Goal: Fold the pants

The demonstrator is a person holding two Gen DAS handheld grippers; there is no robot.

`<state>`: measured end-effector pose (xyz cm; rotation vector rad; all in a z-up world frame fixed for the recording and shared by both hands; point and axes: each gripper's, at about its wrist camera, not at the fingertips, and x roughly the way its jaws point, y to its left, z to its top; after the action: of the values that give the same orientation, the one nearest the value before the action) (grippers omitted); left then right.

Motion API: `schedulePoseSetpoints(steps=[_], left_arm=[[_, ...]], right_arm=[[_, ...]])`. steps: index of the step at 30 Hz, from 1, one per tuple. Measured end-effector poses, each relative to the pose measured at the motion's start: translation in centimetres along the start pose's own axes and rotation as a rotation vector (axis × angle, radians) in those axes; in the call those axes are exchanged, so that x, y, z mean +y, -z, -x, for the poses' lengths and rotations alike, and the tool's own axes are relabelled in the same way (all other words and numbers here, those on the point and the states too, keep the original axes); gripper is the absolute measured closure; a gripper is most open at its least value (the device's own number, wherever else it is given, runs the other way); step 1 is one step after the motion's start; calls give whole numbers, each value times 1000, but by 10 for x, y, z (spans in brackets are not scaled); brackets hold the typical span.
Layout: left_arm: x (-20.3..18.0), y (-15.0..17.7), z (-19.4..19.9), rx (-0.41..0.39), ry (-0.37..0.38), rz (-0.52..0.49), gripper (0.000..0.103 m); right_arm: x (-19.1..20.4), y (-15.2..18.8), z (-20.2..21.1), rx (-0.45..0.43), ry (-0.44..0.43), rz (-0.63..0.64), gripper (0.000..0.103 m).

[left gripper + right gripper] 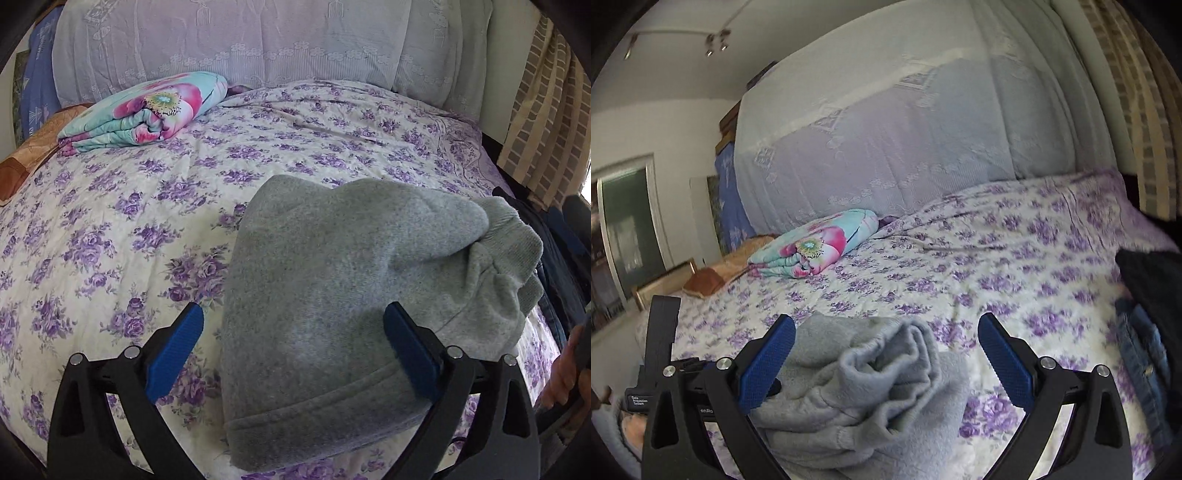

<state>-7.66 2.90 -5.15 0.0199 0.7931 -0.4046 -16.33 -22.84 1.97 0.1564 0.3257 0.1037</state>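
Folded grey fleece pants (332, 295) lie on the purple-flowered white bedspread (129, 221), left gripper (291, 350) and right gripper (886, 354) both wide apart gripping nothing, floral folded quilt (147, 110) at 11 o'clock, lace-covered headboard (240, 37) behind.

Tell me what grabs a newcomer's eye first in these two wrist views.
The folded grey fleece pants lie bunched on the purple-flowered white bedspread, right in front of both grippers. The left gripper and right gripper stand open, gripping nothing. Farther back, a folded turquoise-and-pink floral blanket sits near the headboard.
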Motion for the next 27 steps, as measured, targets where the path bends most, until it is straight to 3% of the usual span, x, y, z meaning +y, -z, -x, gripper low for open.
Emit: schedulePoseSetpoints(steps=[4,9,14,18,22,27], left_arm=[[5,3,-6,14,19,7,5],[9,5,-13,22,40,14,4],[6,11,-21,51,94,19,4],[2,14,-18,30,68,0,4],[1,17,-14,19,54,-4,4],[-3,20,-8,-7,10,-37,4]], right_arm=[[27,-5,-19,52,98,166,4],[6,21,-26,176,210,183,4],[-32,57,-29,292,191,60,4],[-49,66,-41,335,123,-38,4],[-54,69,-45,354,89,-75,4],[-44,59,-37,335,115,-43,4]])
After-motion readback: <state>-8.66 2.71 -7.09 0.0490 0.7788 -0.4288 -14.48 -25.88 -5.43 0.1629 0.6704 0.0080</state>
